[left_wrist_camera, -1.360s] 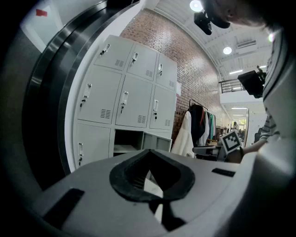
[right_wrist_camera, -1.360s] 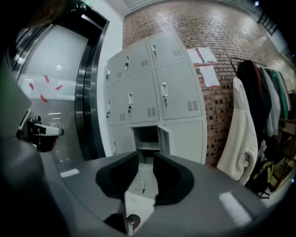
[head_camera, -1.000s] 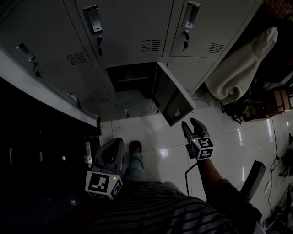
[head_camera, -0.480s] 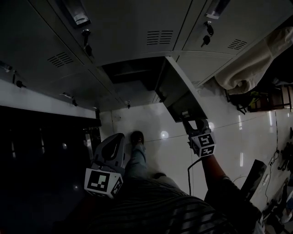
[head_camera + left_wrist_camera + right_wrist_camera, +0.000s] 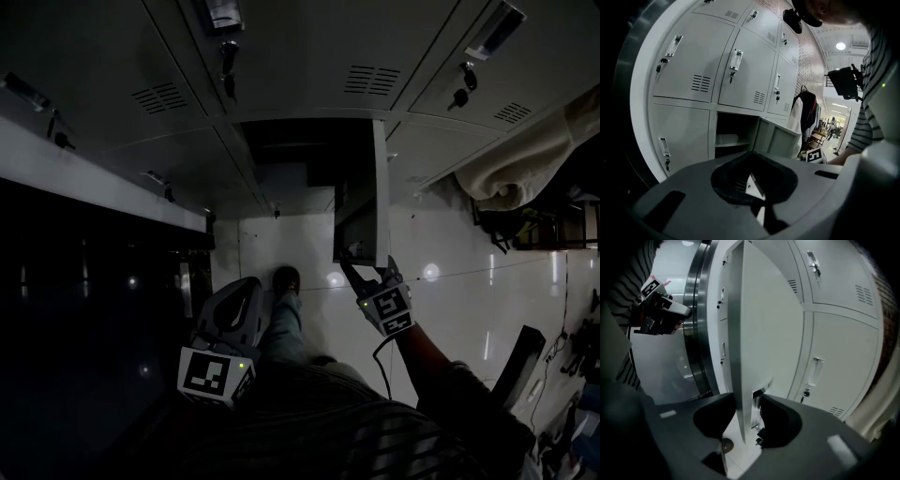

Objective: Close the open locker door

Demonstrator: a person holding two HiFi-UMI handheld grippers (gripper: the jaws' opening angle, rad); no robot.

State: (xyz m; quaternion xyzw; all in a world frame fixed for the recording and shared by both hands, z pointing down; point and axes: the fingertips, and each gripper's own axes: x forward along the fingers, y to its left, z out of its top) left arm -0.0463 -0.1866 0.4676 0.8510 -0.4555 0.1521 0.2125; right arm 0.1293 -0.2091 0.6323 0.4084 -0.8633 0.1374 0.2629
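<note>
My right gripper (image 5: 367, 270) has its jaws spread, and the free edge of the open locker door (image 5: 360, 202) stands between them. In the right gripper view the thin edge of the door (image 5: 764, 324) runs straight down through the gap. The left jaw is hard against one face, and I cannot tell whether the other jaw touches. The door juts out from the lower row, nearly square to the locker fronts, with the dark compartment (image 5: 300, 155) open to its left. My left gripper (image 5: 246, 286) hangs low by my leg, well apart from the door. Its jaws are together at the tips with nothing in them. A pale cloth (image 5: 516, 164) hangs to the right.
</note>
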